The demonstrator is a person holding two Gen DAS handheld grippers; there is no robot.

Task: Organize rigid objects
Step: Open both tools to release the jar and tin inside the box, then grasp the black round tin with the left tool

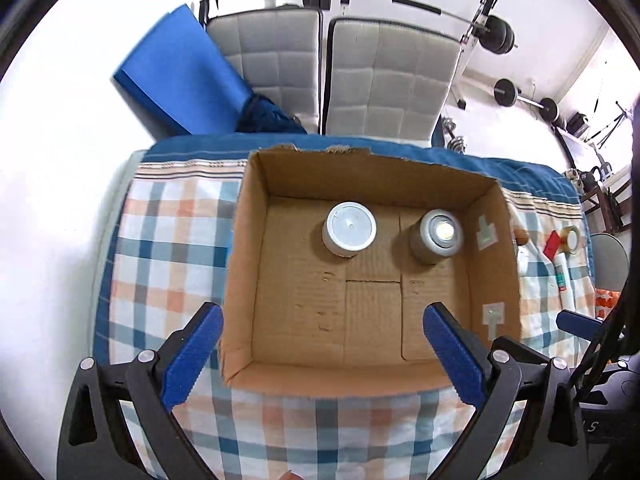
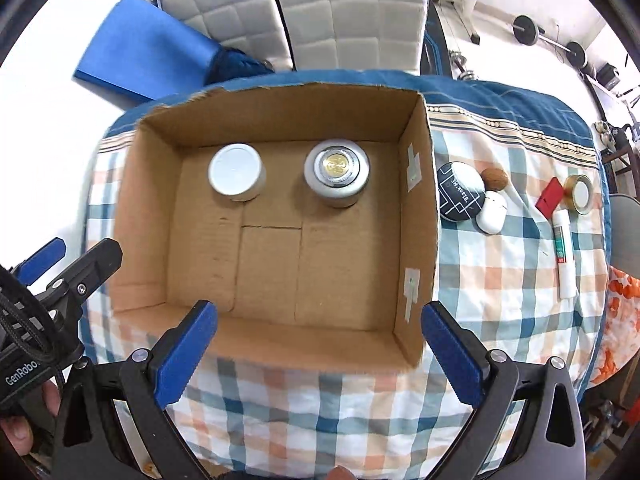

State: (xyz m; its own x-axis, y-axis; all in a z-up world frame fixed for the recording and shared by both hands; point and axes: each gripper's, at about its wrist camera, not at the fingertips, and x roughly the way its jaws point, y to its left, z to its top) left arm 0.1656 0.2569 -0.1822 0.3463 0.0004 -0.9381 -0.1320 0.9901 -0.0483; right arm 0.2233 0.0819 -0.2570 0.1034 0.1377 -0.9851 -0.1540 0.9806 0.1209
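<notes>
An open cardboard box [image 1: 288, 332] [image 2: 416, 184] stands on the checked tablecloth. Inside at its far side stand a white-lidded jar [image 1: 351, 227] [image 2: 236, 174] and a silver-topped jar [image 1: 438, 236] [image 2: 337, 172]. My left gripper [image 1: 322, 324] is open and empty above the box's near part. My right gripper [image 2: 318, 322] is open and empty over the box's near wall. To the right of the box lie a dark round tin [image 2: 460, 192], a white case [image 2: 491, 213], a brown nut-like object [image 2: 495, 178], a red piece [image 2: 550, 197], a gold-rimmed lid [image 2: 579, 193] and a white tube [image 2: 563, 256].
Two grey padded chairs [image 1: 376, 80] stand behind the table, with a blue folder [image 1: 180, 76] at the left. Weights and a barbell rack [image 1: 492, 32] stand by the back wall. The left gripper's body shows at the left edge of the right wrist view [image 2: 60, 280].
</notes>
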